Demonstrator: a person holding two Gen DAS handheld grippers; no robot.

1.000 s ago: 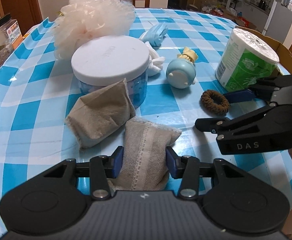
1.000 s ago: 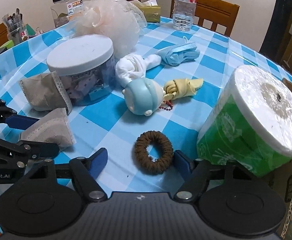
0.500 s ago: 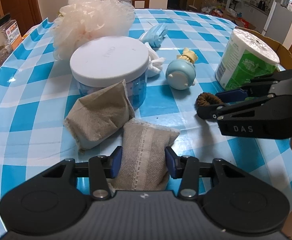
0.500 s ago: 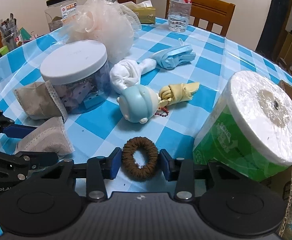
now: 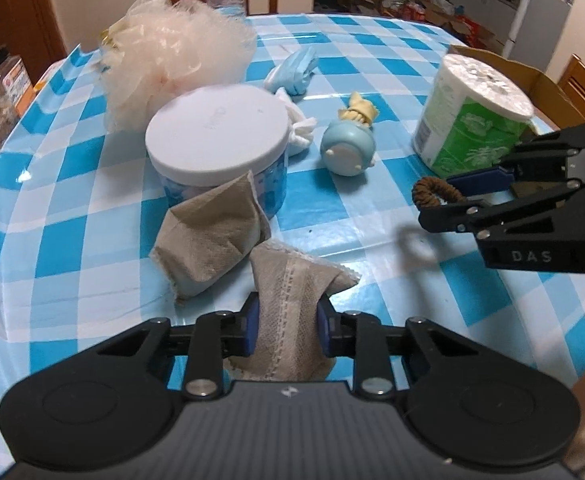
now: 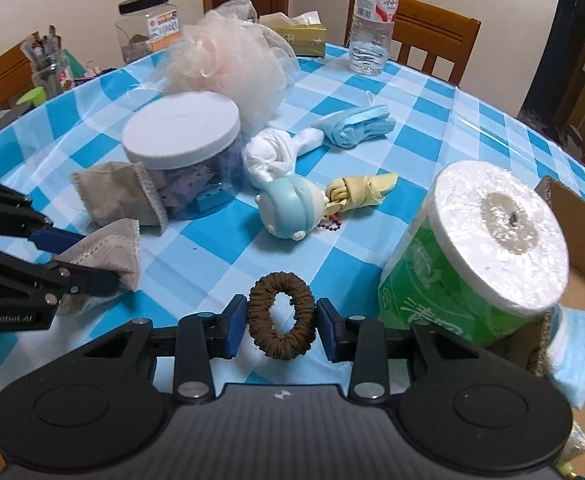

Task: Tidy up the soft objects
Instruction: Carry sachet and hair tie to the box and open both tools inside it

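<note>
My left gripper (image 5: 286, 330) is shut on a beige fabric pouch (image 5: 292, 300) and holds it lifted off the blue checked tablecloth (image 5: 92, 208); the pouch also shows in the right wrist view (image 6: 108, 256). My right gripper (image 6: 281, 326) is shut on a brown hair scrunchie (image 6: 281, 316) and holds it above the cloth; it also shows in the left wrist view (image 5: 432, 196). A second beige pouch (image 5: 208, 240) leans against a white-lidded jar (image 5: 216, 136).
A pink mesh bath sponge (image 5: 172, 56), a blue cloth (image 5: 296, 68), a white sock (image 6: 272, 152), a blue toy figure (image 6: 288, 208) and a knotted yellow cloth (image 6: 356, 190) lie mid-table. A green paper roll (image 6: 472, 252) stands right, beside a cardboard box (image 6: 580, 216). A water bottle (image 6: 370, 20) stands at the back.
Both grippers closed and lifted: the right one shut on the scrunchie and raised it, the left one squeezed the pouch tighter and raised it off the cloth.
</note>
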